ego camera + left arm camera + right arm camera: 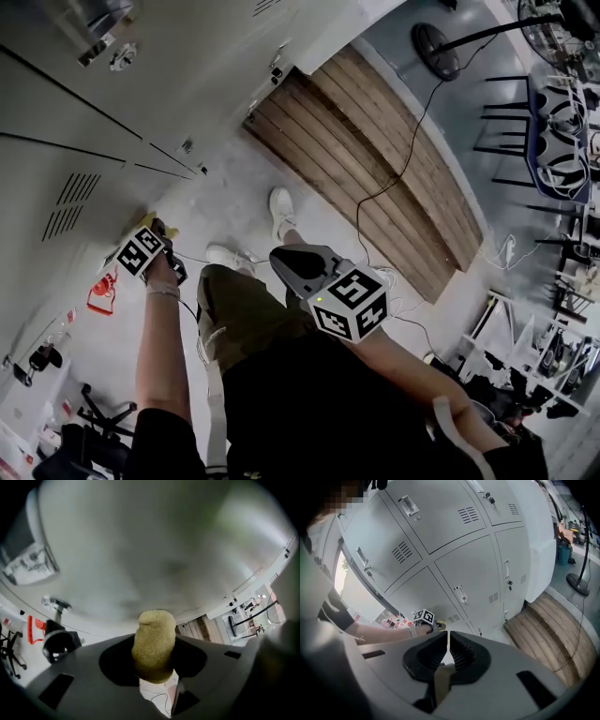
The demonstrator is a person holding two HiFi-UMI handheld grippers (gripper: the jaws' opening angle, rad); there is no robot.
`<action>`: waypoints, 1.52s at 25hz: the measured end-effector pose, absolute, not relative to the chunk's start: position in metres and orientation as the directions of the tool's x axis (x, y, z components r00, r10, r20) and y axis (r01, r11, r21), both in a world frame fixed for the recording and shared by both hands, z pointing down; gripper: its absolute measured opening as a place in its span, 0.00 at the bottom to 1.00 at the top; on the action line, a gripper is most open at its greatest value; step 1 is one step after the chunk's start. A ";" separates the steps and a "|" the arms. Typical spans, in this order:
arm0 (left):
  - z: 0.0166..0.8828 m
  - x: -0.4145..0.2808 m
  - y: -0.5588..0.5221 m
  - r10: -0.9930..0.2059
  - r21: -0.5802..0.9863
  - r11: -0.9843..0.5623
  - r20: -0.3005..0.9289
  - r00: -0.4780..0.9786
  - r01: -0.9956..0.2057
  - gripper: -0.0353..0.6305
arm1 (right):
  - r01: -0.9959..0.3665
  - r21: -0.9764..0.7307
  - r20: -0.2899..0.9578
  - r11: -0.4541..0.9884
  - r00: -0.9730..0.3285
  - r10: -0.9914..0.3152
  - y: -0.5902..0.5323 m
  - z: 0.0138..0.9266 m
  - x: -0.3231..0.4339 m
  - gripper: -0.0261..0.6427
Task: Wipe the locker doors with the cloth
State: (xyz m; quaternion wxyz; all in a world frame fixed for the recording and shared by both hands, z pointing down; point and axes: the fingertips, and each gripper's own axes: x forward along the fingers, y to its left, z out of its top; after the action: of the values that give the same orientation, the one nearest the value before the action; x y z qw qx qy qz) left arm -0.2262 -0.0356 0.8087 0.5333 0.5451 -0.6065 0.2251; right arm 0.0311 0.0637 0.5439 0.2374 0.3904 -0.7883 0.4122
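1. The left gripper (156, 232) is down low, held out on a straight arm, close to the bottom row of the pale grey metal locker doors (454, 569).
2. Its two fingers are squeezed tight on a fuzzy yellow-green cloth (153, 644). The cloth sticks out past the fingers like a fat thumb.
3. In the left gripper view the tip of the cloth points at a flat grey door that fills most of the picture. It is very close to the door, but the door is blurry, so I cannot tell if the cloth is touching it.
4. In the right gripper view the cloth shows as a small yellow bit right up against a low door, just beside that door's little air slits.
5. The right gripper (448, 641) is held back near the person's body, well apart from the lockers. Its fingers are pushed almost together, with only a thin line of light between them, and nothing is in there.
6. The person stands in white shoes (281, 212) on the grey floor.
7. A brown wooden slat platform (375, 159) lies on the floor beside the end of the lockers, and a thin black cable (410, 131) runs across it.
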 end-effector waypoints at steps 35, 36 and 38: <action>0.843 -0.287 0.010 -0.430 0.188 0.356 0.903 0.019 -0.915 0.30 | -0.800 -0.442 0.712 0.405 -0.588 -0.384 0.071 0.545 0.016 0.08; 0.842 -0.289 0.011 -0.431 0.187 0.355 0.902 0.017 -0.916 0.30 | -0.799 -0.443 0.711 0.407 -0.589 -0.383 0.071 0.545 0.014 0.08; 0.839 -0.294 0.013 -0.435 0.183 0.351 0.900 0.013 -0.918 0.30 | -0.795 -0.444 0.709 0.412 -0.593 -0.382 0.072 0.544 0.011 0.08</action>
State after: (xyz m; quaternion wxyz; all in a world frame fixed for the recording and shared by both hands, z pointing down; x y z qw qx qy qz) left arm -0.2940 0.0127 0.8392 0.4921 0.5140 -0.6583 0.2456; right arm 0.0113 0.0716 0.5442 0.2601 0.3683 -0.7990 0.3978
